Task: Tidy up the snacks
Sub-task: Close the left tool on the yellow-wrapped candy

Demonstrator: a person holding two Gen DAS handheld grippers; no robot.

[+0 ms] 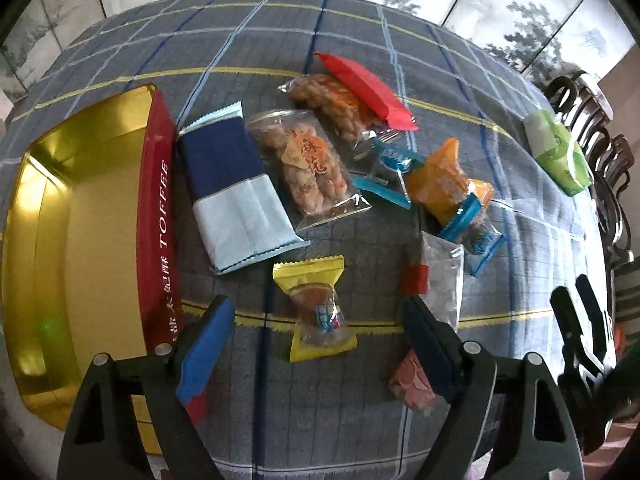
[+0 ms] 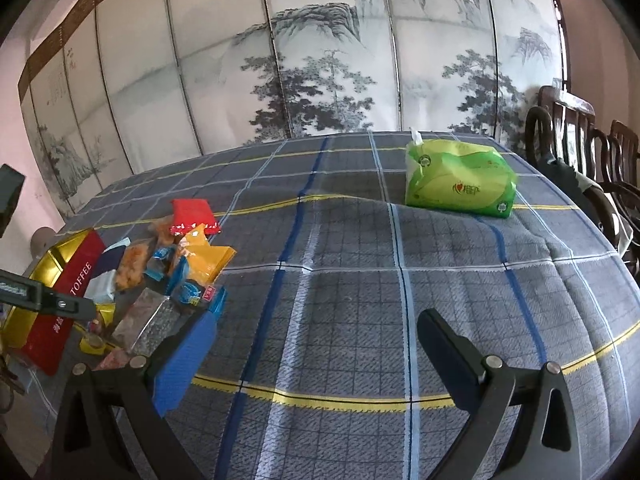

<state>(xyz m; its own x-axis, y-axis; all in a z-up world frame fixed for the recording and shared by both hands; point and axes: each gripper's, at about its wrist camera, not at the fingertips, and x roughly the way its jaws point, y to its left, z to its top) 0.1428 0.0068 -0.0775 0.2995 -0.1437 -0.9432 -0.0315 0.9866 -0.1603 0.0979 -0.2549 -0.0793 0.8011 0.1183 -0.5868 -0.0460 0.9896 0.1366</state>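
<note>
Left gripper (image 1: pixel 320 344) points steeply down at the bench (image 1: pixel 360 420), which is covered by a plaid cloth. Its jaws stand wide apart and grip nothing; no pad touches a packet. Between the jaws, nearer the left one, lies a yellow-ended candy packet (image 1: pixel 318 314), on the cloth and clear of both pads. Just outside the right jaw: a pink packet (image 1: pixel 410 386) partly under it, and a clear packet with a red tab (image 1: pixel 442 280) just beyond its tip. Outside the left jaw sits the open gold tin (image 1: pixel 92 240) with its red "TOFFEE" wall. Ahead of the jaws: a blue-and-pale-blue packet (image 1: pixel 236 192), two clear bags of fried twists (image 1: pixel 308 168), a red packet (image 1: pixel 366 90), small blue-wrapped sweets (image 1: pixel 386 174) and an orange packet (image 1: pixel 446 182).

Right gripper (image 2: pixel 316 344) is held at a shallower downward slant, over bare cloth. Its jaws are wide open and empty. The snack pile (image 2: pixel 176 256) lies off its left jaw and slightly ahead. A green tissue pack (image 2: pixel 460 178) sits well ahead, beyond the right jaw.
</note>
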